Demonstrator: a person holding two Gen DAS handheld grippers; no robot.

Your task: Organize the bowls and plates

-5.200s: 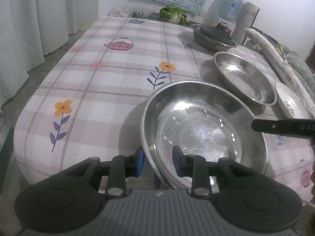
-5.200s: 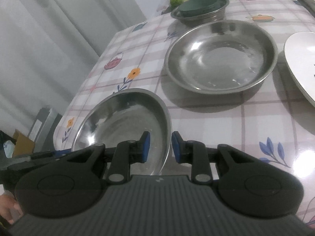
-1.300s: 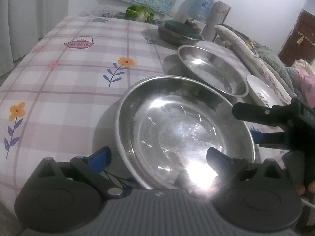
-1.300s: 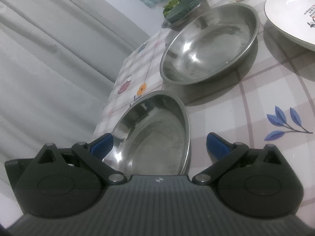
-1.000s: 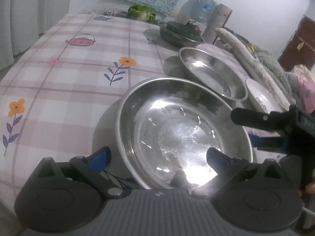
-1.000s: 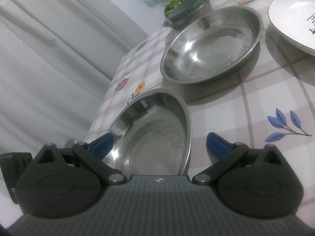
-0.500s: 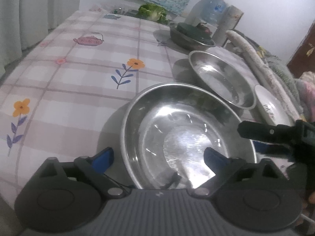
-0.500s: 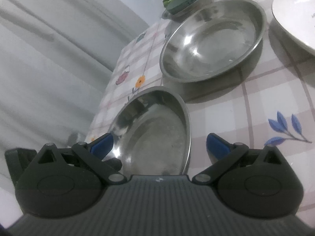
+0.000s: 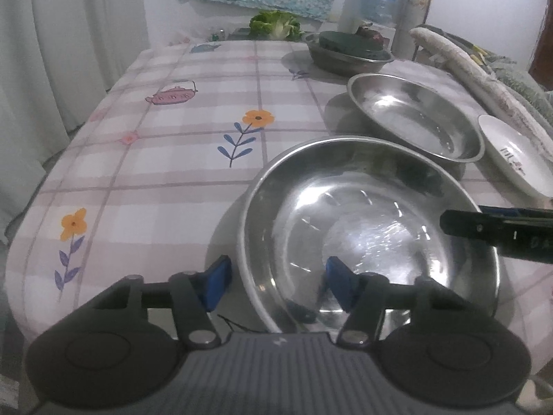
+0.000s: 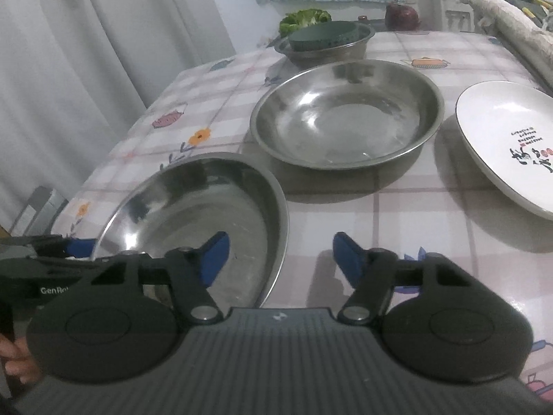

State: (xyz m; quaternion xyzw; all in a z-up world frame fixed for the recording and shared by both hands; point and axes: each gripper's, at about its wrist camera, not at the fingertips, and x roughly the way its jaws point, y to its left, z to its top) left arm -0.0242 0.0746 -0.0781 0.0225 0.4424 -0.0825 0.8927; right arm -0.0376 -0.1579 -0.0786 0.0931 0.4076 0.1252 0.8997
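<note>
A wide steel bowl (image 9: 369, 228) rests near the front edge of the checked tablecloth (image 9: 172, 145). My left gripper (image 9: 280, 283) straddles its near-left rim, one blue pad outside and one inside. The jaws are closing and the pads stand clear of the metal. My right gripper (image 10: 280, 256) straddles the same bowl's (image 10: 207, 207) opposite rim, also closing, with gaps on both sides. Its black finger (image 9: 497, 233) reaches over the bowl in the left wrist view. Behind lie a second steel bowl (image 9: 414, 121) (image 10: 345, 114) and a white plate (image 10: 508, 138).
A smaller steel bowl (image 10: 328, 39) with a dark green item in it stands at the back, leafy greens (image 9: 274, 24) behind it. A rolled cloth (image 9: 459, 58) lies along the right edge. Curtains (image 10: 86, 69) hang on the left. A hand (image 10: 17, 356) shows at the lower left.
Both grippers' jaws have narrowed from wide apart to about half around the near bowl's rim. Both views have tilted and rolled a little; the bowl stays put.
</note>
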